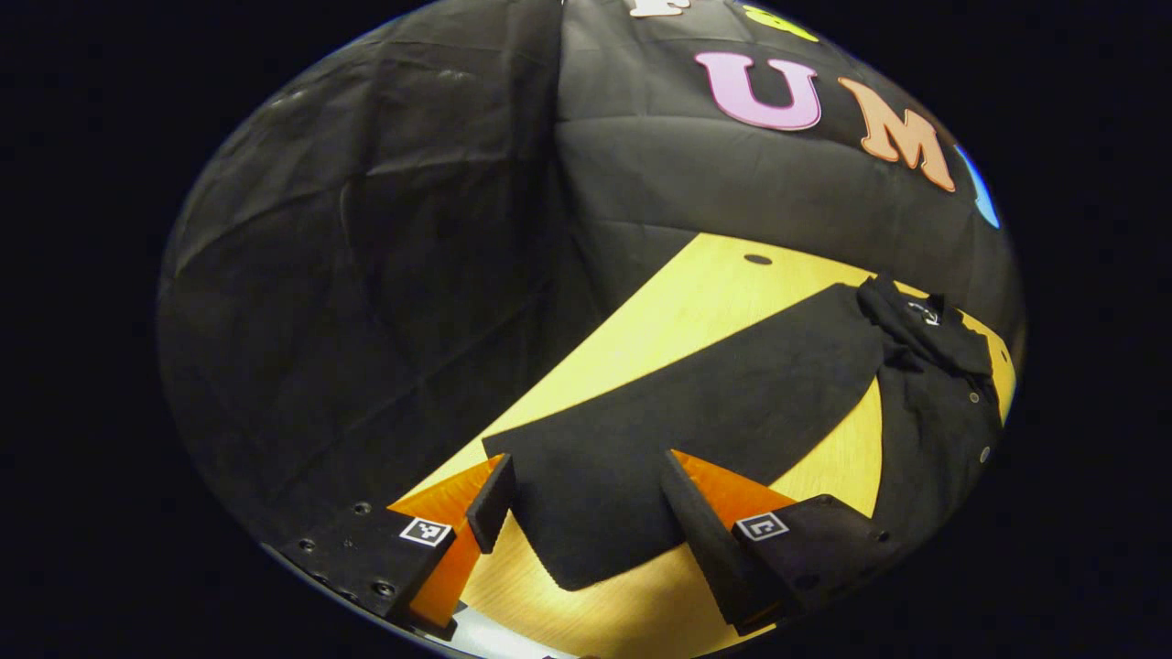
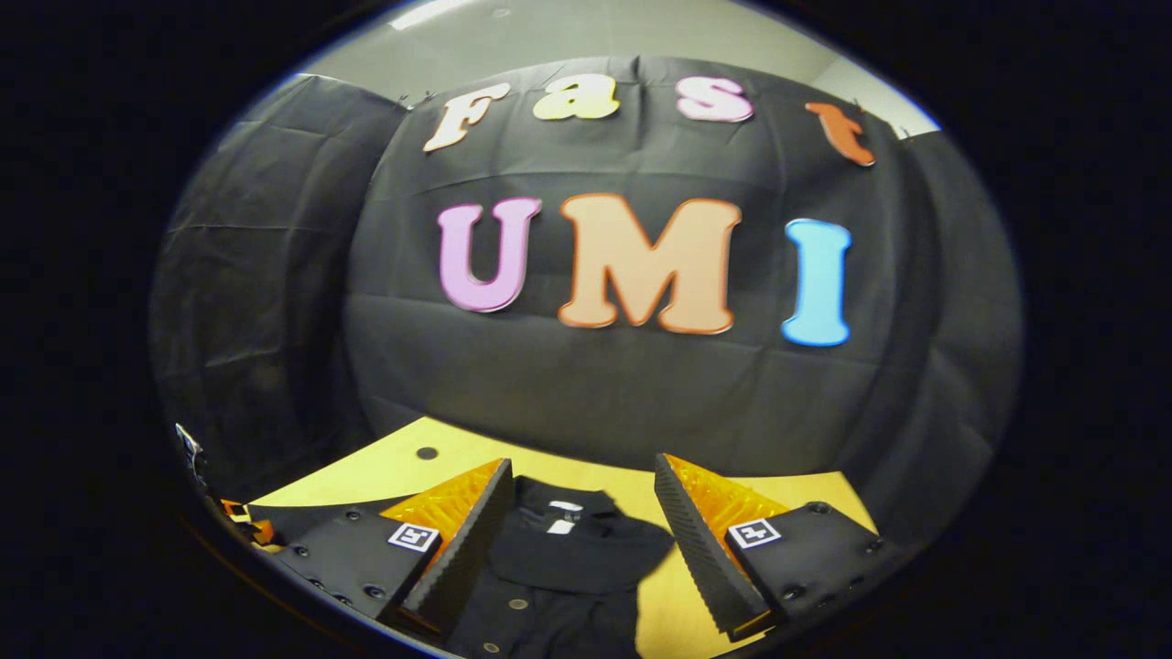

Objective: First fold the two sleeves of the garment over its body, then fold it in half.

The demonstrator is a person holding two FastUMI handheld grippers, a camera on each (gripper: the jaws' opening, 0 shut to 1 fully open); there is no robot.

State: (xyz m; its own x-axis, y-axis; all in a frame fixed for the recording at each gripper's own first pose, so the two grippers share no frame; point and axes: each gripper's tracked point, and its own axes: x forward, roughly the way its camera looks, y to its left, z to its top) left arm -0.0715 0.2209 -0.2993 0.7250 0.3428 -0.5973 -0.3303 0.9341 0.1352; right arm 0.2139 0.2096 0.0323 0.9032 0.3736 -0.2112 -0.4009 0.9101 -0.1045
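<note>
A black buttoned garment lies on the yellow wooden table, its collar bunched at the far right. One sleeve stretches flat from the body toward me. My left gripper is open just above the table, and the sleeve's cuff end lies between its two fingers, neither pressing on it. In the right gripper view, the collar and buttoned front sit just beyond and below my right gripper, which hovers open with nothing held.
The black cloth wall stands close behind the table on the far side and to the left. A small round hole marks the tabletop near its back edge. Bare table shows to the right of the collar.
</note>
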